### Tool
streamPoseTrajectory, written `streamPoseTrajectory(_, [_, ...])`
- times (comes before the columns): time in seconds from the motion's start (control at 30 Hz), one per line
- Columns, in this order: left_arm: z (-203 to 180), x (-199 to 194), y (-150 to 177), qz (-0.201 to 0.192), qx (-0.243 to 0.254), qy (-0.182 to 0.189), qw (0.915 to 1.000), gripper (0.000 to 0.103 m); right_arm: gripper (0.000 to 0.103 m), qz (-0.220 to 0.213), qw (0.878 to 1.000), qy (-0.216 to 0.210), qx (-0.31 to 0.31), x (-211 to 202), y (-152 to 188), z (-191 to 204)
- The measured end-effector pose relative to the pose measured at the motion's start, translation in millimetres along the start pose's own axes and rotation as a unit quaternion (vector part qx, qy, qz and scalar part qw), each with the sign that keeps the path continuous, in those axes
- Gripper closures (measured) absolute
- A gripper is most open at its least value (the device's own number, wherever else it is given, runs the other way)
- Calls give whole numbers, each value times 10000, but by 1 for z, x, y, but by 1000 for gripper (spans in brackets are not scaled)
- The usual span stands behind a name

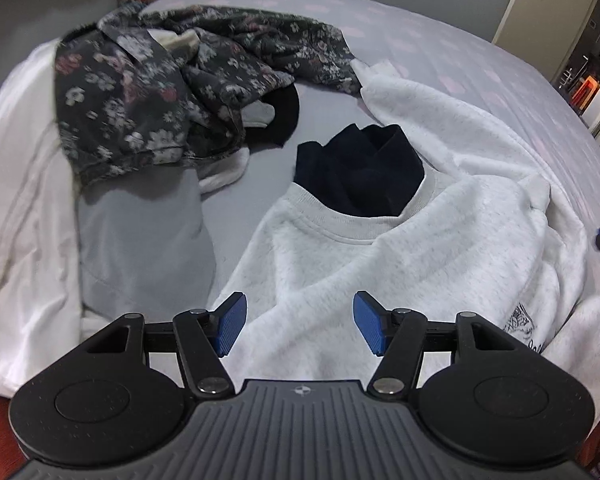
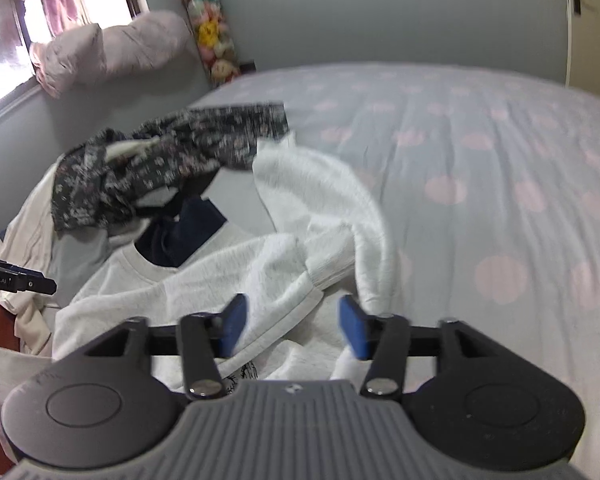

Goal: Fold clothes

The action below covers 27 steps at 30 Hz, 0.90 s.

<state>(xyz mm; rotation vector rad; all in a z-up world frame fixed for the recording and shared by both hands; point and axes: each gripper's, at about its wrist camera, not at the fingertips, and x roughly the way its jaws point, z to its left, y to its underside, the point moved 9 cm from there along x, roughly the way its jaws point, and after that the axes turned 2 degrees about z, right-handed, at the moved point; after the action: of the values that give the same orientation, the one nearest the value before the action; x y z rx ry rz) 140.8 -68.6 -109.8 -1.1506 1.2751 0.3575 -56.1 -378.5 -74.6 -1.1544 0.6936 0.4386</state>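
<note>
Both the left tongs point(image 1: 300, 326) and right tongs point(image 2: 293, 326) are spread above the white sweatshirt point(image 1: 400, 264); nothing pinched.

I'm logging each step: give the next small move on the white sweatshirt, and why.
Probably lower both open tongs, left and right, and pinch the white sweatshirt. It lies crumpled on the bed, one sleeve twisted, and neither pair holds any cloth.

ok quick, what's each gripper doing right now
left gripper: open, holding nothing, above the white sweatshirt
right gripper: open, holding nothing, sweatshirt cloth below its jaws
</note>
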Motion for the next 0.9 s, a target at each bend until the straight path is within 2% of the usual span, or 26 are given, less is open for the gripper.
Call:
streamPoseTrajectory(0.2, [-8, 16, -6, 92, -34, 212, 9997, 46, 37, 531, 9973, -146, 478, 70, 12, -2])
streamPoseTrajectory(0.27, [-12, 17, -9, 79, -27, 279, 9996, 46, 44, 622, 9941, -235, 858, 87, 15, -3])
streamPoseTrajectory(0.33, [-16, 16, -13, 32, 18, 322, 9995, 46, 89, 650, 9914, -424, 1056, 96, 17, 5])
streamPoseTrajectory(0.4, [-18, 13, -18, -15, 66, 305, 9995, 46, 92, 486, 9942, -537, 799, 95, 16, 25])
streamPoseTrajectory(0.5, [-20, 9, -22, -68, 140, 276, 9995, 46, 95, 494, 9928, -1086, 133, 85, 25, 74])
streamPoseTrajectory(0.57, [-20, 8, -23, -66, 179, 241, 9995, 46, 95, 685, 9852, -1546, -290, 79, 41, 109])
streamPoseTrajectory(0.7, [-18, 5, -20, -37, 233, 142, 9996, 46, 95, 1277, 9600, -2365, -788, 67, 86, 169])
streamPoseTrajectory(0.77, [-16, 3, -17, -18, 240, 114, 9996, 46, 95, 1521, 9507, -2488, -1051, 62, 110, 189])
streamPoseTrajectory(0.9, [-12, 1, -9, 60, 224, 35, 9997, 46, 95, 1937, 9387, -2459, -1446, 58, 148, 203])
